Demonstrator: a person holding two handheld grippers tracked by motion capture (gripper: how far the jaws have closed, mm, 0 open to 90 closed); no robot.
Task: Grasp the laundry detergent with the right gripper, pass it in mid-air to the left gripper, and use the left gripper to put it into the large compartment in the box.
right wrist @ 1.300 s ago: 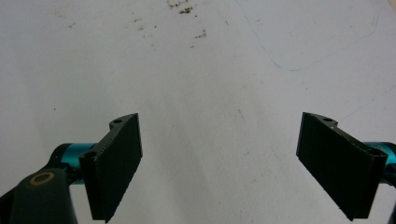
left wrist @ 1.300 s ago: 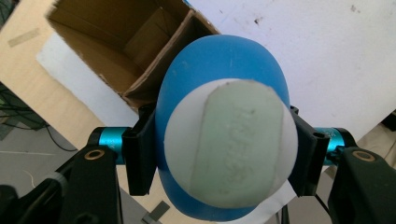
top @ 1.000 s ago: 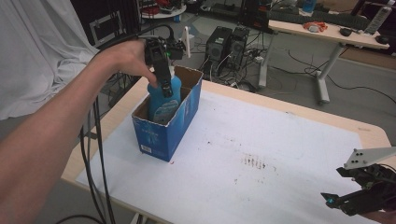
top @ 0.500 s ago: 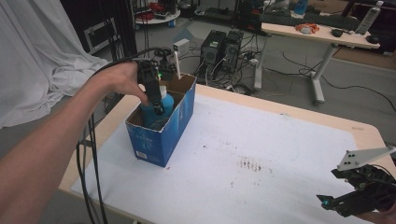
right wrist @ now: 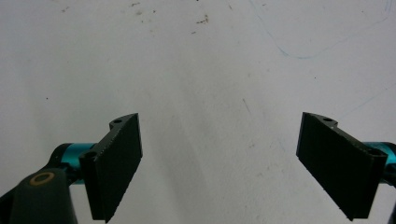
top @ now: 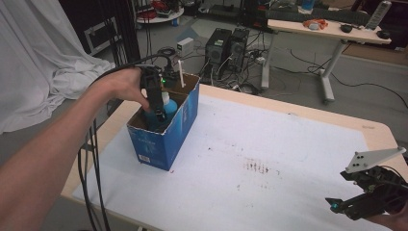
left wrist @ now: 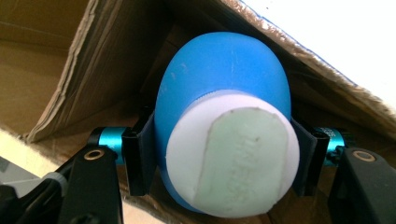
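A blue bottle [left wrist: 224,88] with a white cap [left wrist: 232,156] is held upright inside the open blue cardboard box [top: 159,144], which is set at about ten o'clock on the white-covered counter [top: 269,144]. The bottle is clamped just below the cap by the pads of the left hand-held gripper [top: 158,108], which is pointed down into the box. The right hand-held gripper [right wrist: 233,158] is kept at about four o'clock, well apart from the box, with its jaws spread wide and nothing held between them.
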